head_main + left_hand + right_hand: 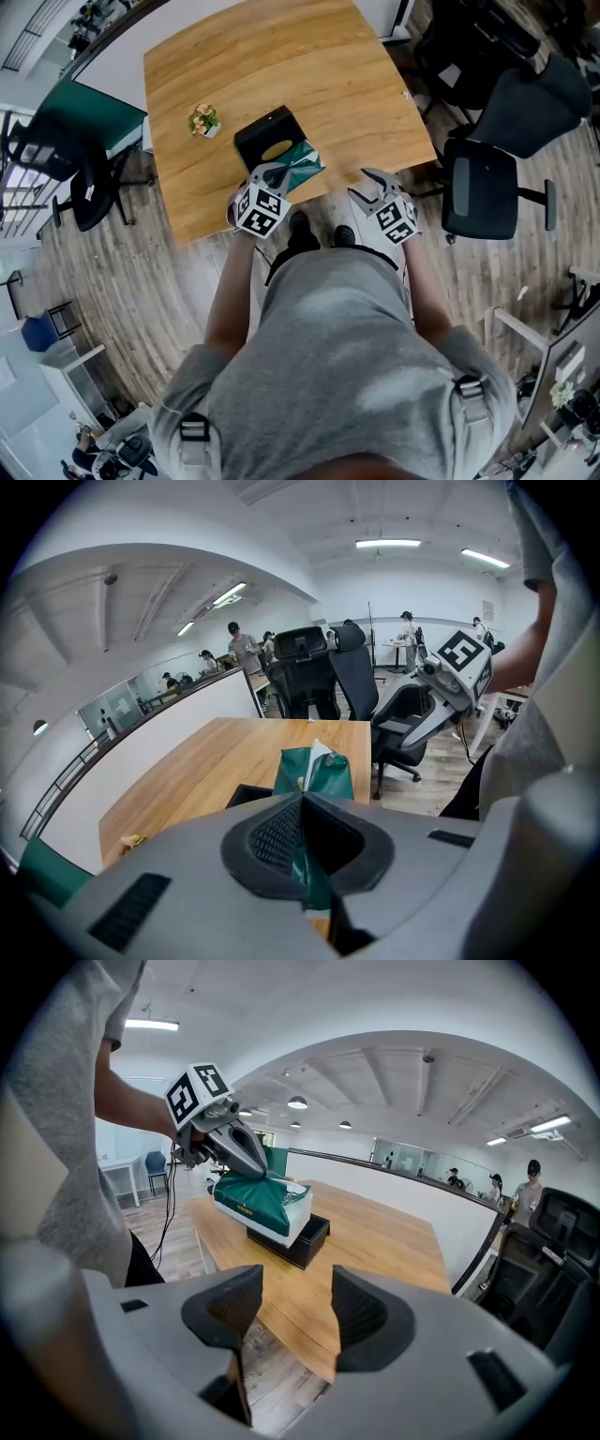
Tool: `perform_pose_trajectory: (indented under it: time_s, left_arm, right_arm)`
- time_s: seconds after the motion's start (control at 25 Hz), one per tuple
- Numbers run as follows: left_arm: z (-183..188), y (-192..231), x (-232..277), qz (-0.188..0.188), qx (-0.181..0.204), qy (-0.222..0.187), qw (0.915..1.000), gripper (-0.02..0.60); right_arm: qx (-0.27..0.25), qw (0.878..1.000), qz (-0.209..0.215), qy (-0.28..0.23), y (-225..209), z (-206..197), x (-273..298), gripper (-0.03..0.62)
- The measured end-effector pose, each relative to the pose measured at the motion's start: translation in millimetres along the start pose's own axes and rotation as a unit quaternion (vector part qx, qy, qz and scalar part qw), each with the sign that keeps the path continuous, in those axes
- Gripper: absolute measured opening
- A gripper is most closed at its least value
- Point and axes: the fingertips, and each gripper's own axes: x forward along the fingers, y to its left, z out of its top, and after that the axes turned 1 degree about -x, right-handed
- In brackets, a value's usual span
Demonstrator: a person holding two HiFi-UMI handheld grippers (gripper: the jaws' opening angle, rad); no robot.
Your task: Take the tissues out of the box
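A green tissue pack [303, 161] with white tissue showing at its end hangs tilted just over the near edge of a black box [270, 134] on the wooden table [281, 66]. My left gripper [277, 174] is shut on the pack's green wrapper. In the left gripper view the wrapper [315, 772] runs into the closed jaws of the left gripper [302, 803]. My right gripper [376, 179] hovers over the table's near edge, to the right of the pack. It stands open [297, 1302] with nothing between its fingers. From there the pack [255, 1198] lies above the box [302, 1232].
A small potted plant [203, 120] stands on the table left of the box. A black office chair [480, 187] is close to the table's right corner, and more chairs [323, 672] stand beyond the far end. The person's shoes [319, 234] are under the near edge.
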Motion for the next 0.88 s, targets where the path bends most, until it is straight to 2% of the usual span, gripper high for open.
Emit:
perform_pose_trajectory:
  time_s: [0.88]
  left_arm:
    - [0,-26,-3,0.018,-0.012,0.004,0.9998,0.018]
  right_arm:
    - [-0.019,1.0,0.012,-0.009,0,-11,-14,0.23]
